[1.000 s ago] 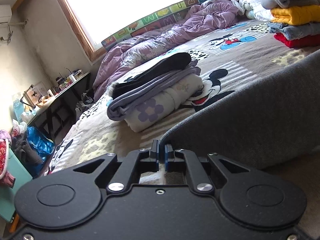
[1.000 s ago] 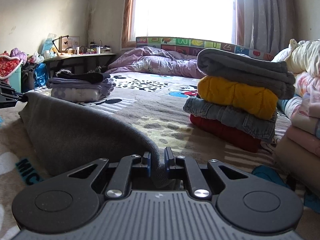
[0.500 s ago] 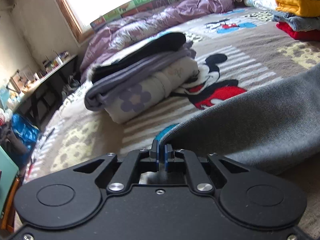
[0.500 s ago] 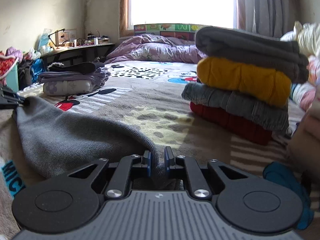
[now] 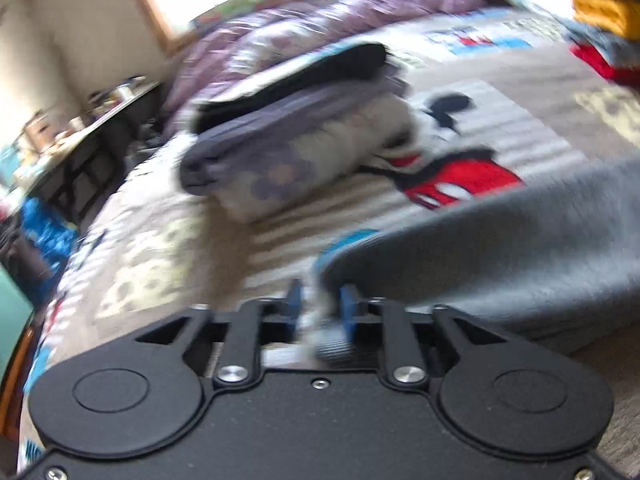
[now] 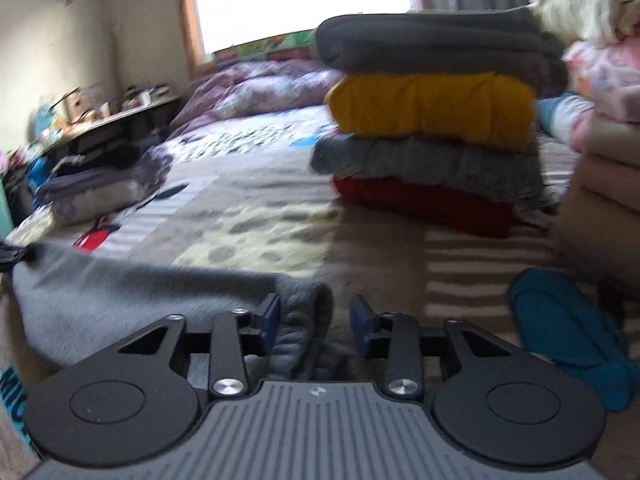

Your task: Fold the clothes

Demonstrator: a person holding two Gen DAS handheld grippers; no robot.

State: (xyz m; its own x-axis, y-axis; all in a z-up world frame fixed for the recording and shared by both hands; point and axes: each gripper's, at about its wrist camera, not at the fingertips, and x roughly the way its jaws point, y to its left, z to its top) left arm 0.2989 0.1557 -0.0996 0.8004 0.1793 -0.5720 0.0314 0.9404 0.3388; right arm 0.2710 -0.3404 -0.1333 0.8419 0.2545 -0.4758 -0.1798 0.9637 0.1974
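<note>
Opening, both sets of jaws stand apart: left gripper (image 5: 322,307) and right gripper (image 6: 316,322) each straddle an edge of the grey garment (image 6: 132,296), unclamped, on the blanket (image 6: 280,220).

Bright window (image 6: 304,0), cream walls (image 6: 80,40), cluttered desk (image 6: 108,120)

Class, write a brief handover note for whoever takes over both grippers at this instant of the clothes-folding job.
Left gripper: jaws opening, grey garment corner between them, letting go.
Right gripper: jaws opening, the other corner loose between the pads.
Garment lies across the bed.
Done: two folded stacks, right stack and left stack.
Left: finish folding the garment, stack it; teal item remains unfolded.
</note>
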